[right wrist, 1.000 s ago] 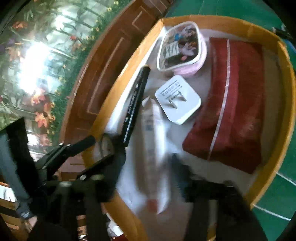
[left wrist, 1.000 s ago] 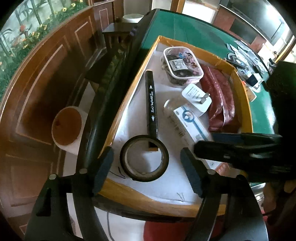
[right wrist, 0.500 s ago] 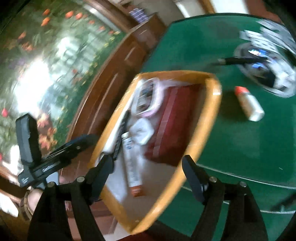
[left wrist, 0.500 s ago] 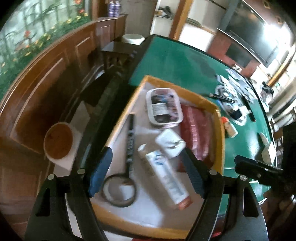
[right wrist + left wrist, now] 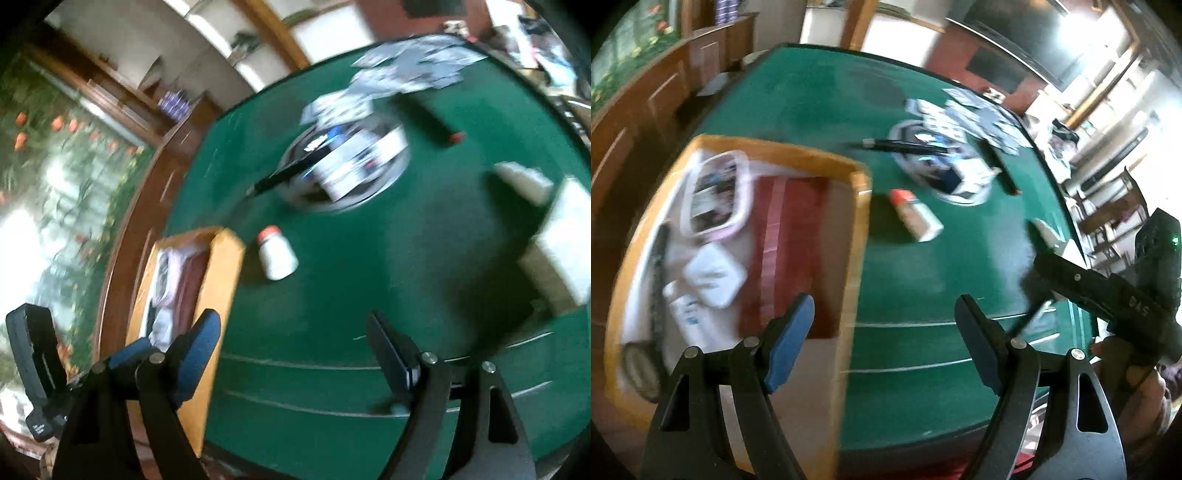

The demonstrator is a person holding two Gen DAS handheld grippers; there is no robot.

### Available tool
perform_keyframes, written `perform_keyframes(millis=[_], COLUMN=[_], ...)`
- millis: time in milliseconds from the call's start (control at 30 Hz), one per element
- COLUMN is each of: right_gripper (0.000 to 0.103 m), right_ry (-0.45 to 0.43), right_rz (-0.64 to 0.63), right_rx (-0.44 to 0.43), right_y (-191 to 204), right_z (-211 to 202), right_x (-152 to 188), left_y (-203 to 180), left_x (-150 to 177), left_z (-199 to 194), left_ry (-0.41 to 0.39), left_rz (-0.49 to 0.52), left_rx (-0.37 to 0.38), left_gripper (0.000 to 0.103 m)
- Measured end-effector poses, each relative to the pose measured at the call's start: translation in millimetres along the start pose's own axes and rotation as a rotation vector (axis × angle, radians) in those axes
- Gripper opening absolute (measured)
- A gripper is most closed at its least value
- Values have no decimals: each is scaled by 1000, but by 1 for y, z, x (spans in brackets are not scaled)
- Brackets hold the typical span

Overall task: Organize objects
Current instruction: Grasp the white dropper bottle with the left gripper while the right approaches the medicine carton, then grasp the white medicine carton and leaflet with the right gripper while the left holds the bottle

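Observation:
A yellow-rimmed wooden tray sits at the green table's left edge. It holds a pink-rimmed container, a red pouch, a white charger, a toothpaste box, a black marker and a tape roll. My left gripper hangs open over the tray's right rim, nothing between its fingers. My right gripper hovers over bare green felt to the right of the tray; its jaws are opening and empty. A small orange-capped white bottle lies ahead of both.
Further back on the table are a round plate piled with small items, a black pen, a red-tipped marker and scattered cards. A white box lies at the right. Wooden panelling runs along the left.
Both grippers have pulled back from low over the tray and swung right toward the green table. The right jaws have widened. The tray's contents lie where they were.

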State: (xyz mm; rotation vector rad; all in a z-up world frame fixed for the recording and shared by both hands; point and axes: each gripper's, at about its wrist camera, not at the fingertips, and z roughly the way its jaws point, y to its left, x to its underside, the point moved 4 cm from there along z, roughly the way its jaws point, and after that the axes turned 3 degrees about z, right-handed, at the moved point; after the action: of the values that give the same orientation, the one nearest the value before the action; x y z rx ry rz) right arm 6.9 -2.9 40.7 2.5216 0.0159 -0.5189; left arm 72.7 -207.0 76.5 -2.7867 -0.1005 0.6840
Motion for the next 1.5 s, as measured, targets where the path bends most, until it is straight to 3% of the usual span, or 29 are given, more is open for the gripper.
perform_keyframes(millis=[67,267,433,533,600,733,867,933,1300,1400,1500], right_gripper=[81,81,81,81,81,81,82,82,82,82,86], right_ry=[-35,-91,-133,-152,-158,-177,-185,-182,-137,-111,-80], right_rz=[38,99,116,136,154,194,244,278,501,491,403], right_rx=[11,25,36,55,67,100,132,140,306,370,477], right_y=[-18,-55,-78,-94,-105,-129,-151,-163,-201,-197,-194], right_z=[-15,-41,-65,-78,-85,-99,-107,-107,-69,-50,-28], right_x=[-6,-20,-24,-22,-21,-16,-14,-15,-50,-63,-70], left_y=[-22,-59,-44,-36,-33,-32,-38,-41,-100,-111,-110], left_x=[-10,-46,-65,-68,-69,-70,-71,-70,-7,9,12], left_z=[6,59,108,122,130,143,150,150,136,131,129], left_ry=[-7,26,100,110,121,132,143,152,214,211,203], left_rz=[26,51,-39,-28,-40,-8,29,45,233,268,260], left_rx=[12,-75,-151,-216,-216,-244,-224,-202,-106,-100,-89], left_gripper=[79,79,79,79,74,54,30,26,26,26,26])
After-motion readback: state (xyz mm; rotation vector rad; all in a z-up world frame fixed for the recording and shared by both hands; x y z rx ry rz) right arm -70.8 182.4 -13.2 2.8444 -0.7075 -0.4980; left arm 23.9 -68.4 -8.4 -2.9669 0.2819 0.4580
